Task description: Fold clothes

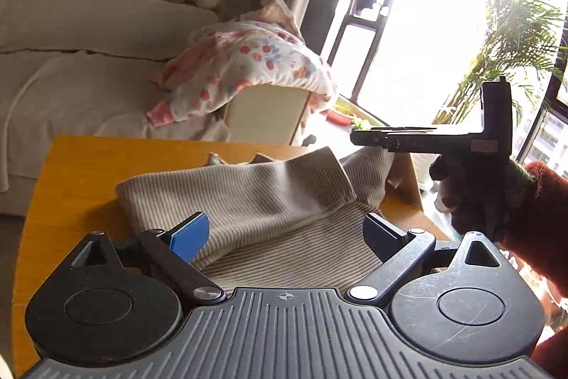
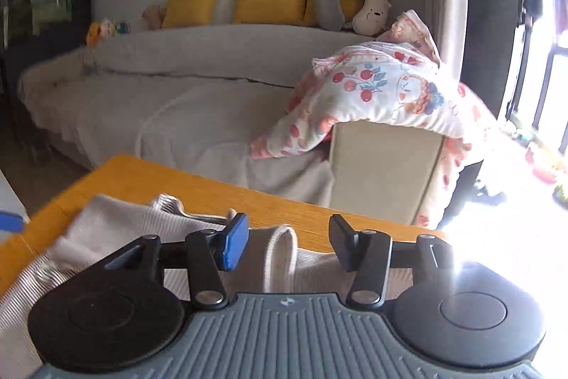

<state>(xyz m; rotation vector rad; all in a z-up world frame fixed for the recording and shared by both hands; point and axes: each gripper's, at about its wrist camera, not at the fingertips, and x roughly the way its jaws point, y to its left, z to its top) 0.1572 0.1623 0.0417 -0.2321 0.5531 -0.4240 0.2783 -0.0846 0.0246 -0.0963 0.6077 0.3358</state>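
The left gripper (image 1: pixel 287 233) is hanging with its jaws spread wide and nothing between them, directly over the near part of a beige ribbed garment (image 1: pixel 248 198) that is lying rumpled on the wooden surface (image 1: pixel 81 173). The right gripper (image 2: pixel 287 244), also spread and empty, is hovering just above the garment's right end, where a ribbed band (image 2: pixel 282 254) is standing up between its fingers. The cloth is stretching leftward and away from both grippers, with the right one nearer that raised edge.

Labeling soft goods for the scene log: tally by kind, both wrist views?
Beige ribbed garment on the table: 1
Yellow cushions on the sofa: 3
Floral quilt over the sofa arm: 1
Grey neck pillow: 1
Plush bear: 1
Total: 7
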